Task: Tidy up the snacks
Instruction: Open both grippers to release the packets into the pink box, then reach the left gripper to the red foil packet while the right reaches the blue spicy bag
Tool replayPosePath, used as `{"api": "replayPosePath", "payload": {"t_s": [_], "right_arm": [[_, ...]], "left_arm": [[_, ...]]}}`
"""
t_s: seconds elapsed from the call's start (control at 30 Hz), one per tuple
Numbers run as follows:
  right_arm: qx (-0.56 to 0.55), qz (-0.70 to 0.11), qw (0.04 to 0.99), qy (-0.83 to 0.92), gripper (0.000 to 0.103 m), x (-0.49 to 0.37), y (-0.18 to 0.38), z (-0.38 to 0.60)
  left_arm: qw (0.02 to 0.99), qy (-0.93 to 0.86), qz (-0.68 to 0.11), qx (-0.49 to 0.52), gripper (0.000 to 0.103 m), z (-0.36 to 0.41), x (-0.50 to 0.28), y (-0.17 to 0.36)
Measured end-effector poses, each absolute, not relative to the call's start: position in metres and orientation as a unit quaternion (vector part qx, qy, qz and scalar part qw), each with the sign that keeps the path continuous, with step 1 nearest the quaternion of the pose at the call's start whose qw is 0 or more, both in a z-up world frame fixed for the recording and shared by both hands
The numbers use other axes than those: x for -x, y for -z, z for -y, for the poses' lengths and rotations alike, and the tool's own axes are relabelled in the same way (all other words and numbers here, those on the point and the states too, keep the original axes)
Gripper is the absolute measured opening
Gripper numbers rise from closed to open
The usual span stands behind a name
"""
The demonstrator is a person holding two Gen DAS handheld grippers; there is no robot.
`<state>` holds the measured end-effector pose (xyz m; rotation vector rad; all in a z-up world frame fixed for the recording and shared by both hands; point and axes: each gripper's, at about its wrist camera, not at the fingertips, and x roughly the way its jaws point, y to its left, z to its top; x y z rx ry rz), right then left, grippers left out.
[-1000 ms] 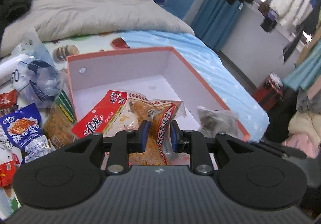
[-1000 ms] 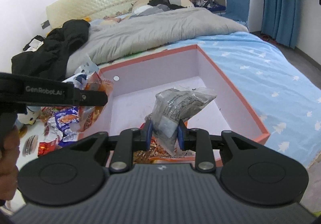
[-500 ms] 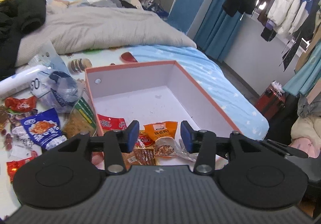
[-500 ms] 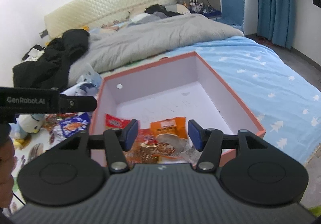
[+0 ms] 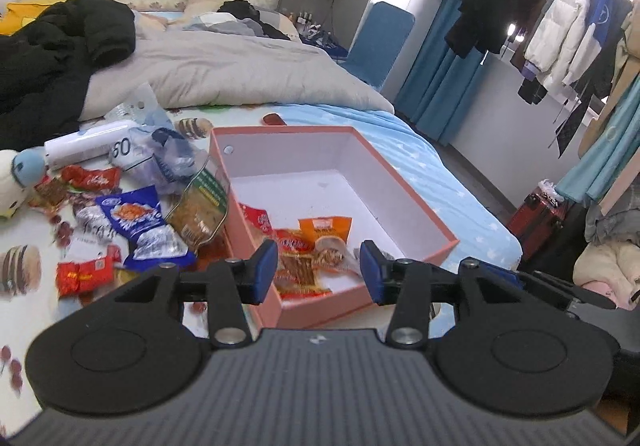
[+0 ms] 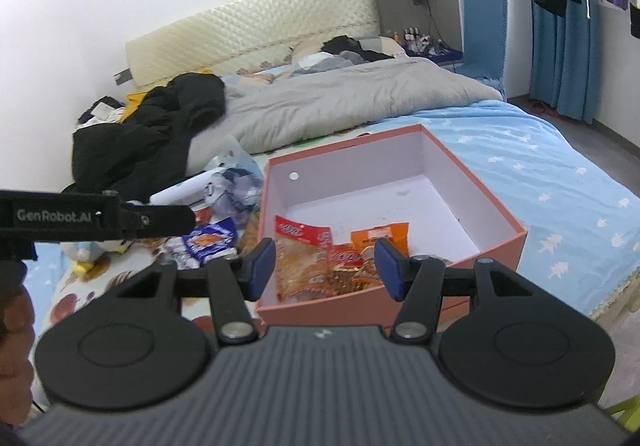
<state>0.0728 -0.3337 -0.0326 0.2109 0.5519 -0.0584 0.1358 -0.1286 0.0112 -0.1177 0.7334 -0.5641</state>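
Note:
A pink open box [image 5: 404, 188] [image 6: 476, 182] lies on the bed. Several snack packets [image 5: 308, 246] [image 6: 320, 258] lie in its near corner, among them an orange one [image 5: 326, 228]. My left gripper [image 5: 318, 272] is open and empty, above the box's near edge. My right gripper [image 6: 326, 266] is open and empty, just in front of the box. More packets lie loose on the sheet left of the box: a blue one [image 5: 134, 214], a red one [image 5: 84, 274] and a clear bag with a green label [image 5: 200, 210].
A grey duvet [image 5: 224, 66] and black jacket [image 5: 52, 50] lie behind the box. A white tube [image 5: 86, 144], plastic bag [image 5: 164, 154] and plush toy [image 5: 16, 182] sit at left. The left gripper's body [image 6: 96, 216] shows in the right view. Bed edge lies right of the box.
Both grippers have opened and let go of their snack packets into the box, then pulled back and up from it.

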Motion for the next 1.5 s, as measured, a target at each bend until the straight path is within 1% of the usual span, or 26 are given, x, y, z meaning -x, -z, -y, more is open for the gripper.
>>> {"api": "replayPosePath", "payload": {"t_s": [0.5,0.83,1.03,1.23,1.5], "right_arm": [[-0.080,-0.261,0.962,-0.026,0.057,-0.023,0.029,0.279],[-0.063,-0.258,0.961,-0.073,0.057,0.002,0.037,0.256],[-0.059,-0.269,0.956,-0.101,0.057,0.004,0.044,0.244],[-0.055,-0.266,0.957,-0.105,0.057,0.005,0.044,0.243],[-0.054,-0.273,0.956,-0.099,0.057,-0.002,0.051,0.239]], "left_arm": [[0.910,0.232,-0.339,0.059,0.051,0.071,-0.059,-0.018],[0.913,0.195,-0.355,0.053,0.051,0.036,-0.027,-0.002],[0.912,0.170,-0.369,0.065,0.051,0.022,-0.024,0.009],[0.907,0.168,-0.379,0.071,0.056,0.025,-0.031,0.015],[0.900,0.175,-0.394,0.070,0.056,0.028,-0.048,0.026]]}}
